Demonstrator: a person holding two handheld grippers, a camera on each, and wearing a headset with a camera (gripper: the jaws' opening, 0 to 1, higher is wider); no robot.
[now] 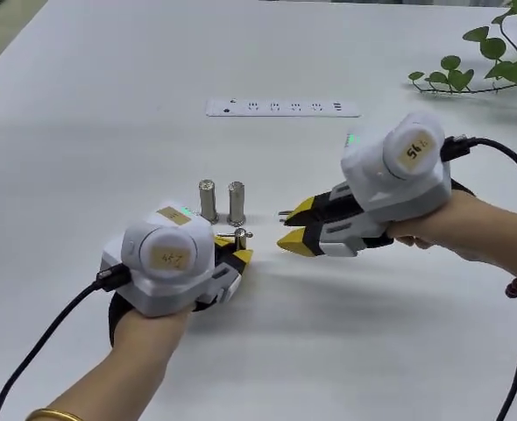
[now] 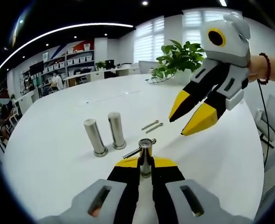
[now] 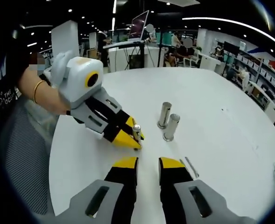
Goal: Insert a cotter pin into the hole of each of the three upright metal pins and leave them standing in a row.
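My left gripper is shut on a short metal pin that stands upright between its yellow jaws. A cotter pin sticks through the hole near that pin's top. Two more metal pins stand side by side on the white table just behind it, seen in the head view as a pair of pins. My right gripper hovers open to the right of the held pin, nothing between its jaws. Two loose cotter pins lie on the table below it.
A white power strip lies further back on the table. Green plant leaves reach in at the far right. Black cables trail from both grippers toward me. Beyond the table are office desks and shelves.
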